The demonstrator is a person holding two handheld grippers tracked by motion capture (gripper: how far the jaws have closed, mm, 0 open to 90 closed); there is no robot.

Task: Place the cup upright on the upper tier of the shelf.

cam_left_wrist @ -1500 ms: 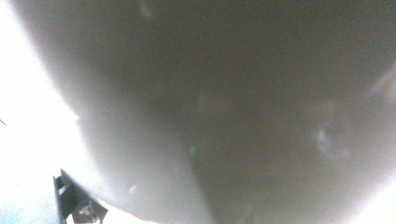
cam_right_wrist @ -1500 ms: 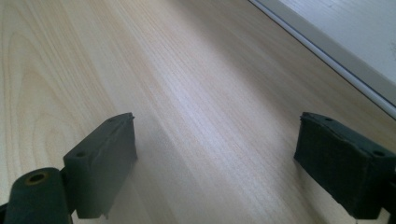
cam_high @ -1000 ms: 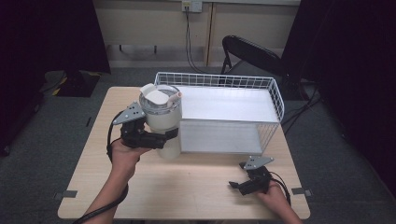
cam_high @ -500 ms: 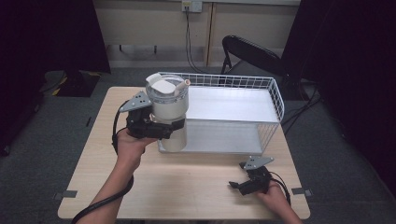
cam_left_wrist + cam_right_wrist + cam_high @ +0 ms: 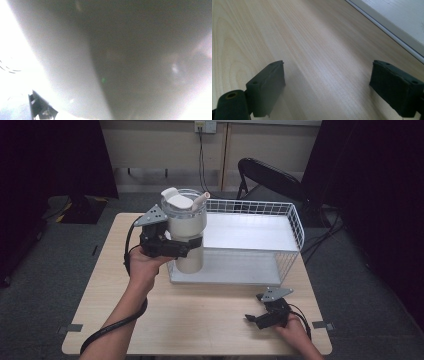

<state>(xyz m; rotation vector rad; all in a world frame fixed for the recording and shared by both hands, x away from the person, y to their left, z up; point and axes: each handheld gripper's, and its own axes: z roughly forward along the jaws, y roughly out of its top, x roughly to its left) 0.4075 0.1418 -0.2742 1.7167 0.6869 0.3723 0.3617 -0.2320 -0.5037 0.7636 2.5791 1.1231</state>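
The left claw is clamped around the middle of the white tumbler, which is held upright and clear of the bench at the near left corner of the white wire basket (the left gripper view shows the tumbler's blurred wall pressed close to the lens). The right claw rests low over the near right of the bench, jaws wide apart, gripping nothing.
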